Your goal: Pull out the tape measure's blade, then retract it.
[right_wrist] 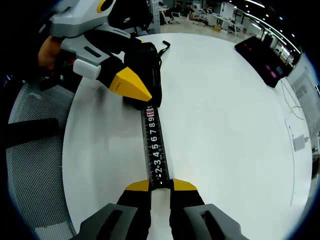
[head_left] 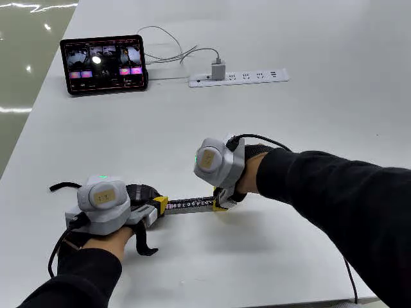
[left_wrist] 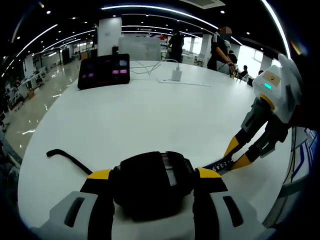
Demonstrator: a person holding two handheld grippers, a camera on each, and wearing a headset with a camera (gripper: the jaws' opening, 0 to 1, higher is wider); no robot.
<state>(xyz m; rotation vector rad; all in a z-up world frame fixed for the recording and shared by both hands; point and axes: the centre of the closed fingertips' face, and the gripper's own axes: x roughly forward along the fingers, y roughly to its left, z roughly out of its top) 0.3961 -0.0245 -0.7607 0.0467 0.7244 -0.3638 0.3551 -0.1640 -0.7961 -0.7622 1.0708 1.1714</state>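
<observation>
Left gripper clenches its fingers on the tape measure; right gripper fingers pinch the blade.

A: What is sitting on the white table, far side?

B: 1 tablet is glowing there, and 1 white charger is sitting plugged into the power strip beside it, with cables looping between them.
</observation>
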